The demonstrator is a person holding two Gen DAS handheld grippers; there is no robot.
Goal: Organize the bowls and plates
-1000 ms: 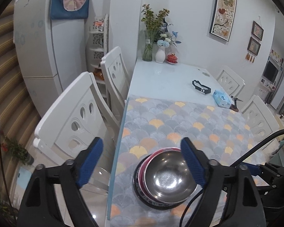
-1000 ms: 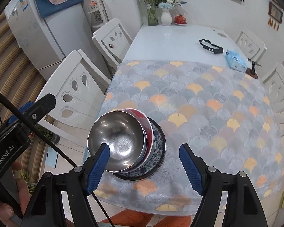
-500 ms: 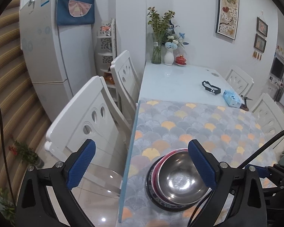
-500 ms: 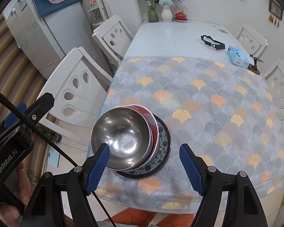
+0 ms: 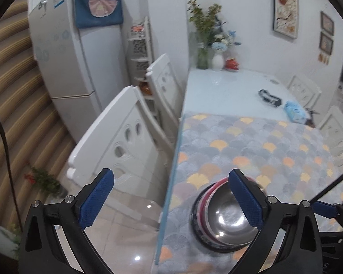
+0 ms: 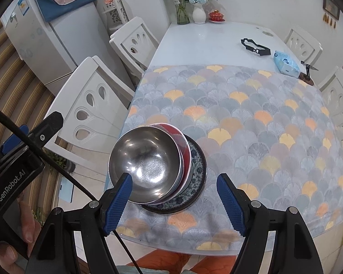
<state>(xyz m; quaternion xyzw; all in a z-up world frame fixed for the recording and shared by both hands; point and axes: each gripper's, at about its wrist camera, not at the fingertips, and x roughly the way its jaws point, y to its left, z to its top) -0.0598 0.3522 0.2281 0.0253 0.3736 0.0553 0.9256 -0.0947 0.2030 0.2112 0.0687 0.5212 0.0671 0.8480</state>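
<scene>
Both grippers' fingers released above the steel bowl; stack looks done near the counter edge, so withdraw gently.

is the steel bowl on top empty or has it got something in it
Empty: the steel bowl shows only bare shiny metal and glare inside.

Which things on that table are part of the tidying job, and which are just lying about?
Part of the job:
steel bowl
red bowl
patterned plate

Just lying about:
tissue pack
black strap
flower vases
red lidded cup
</scene>
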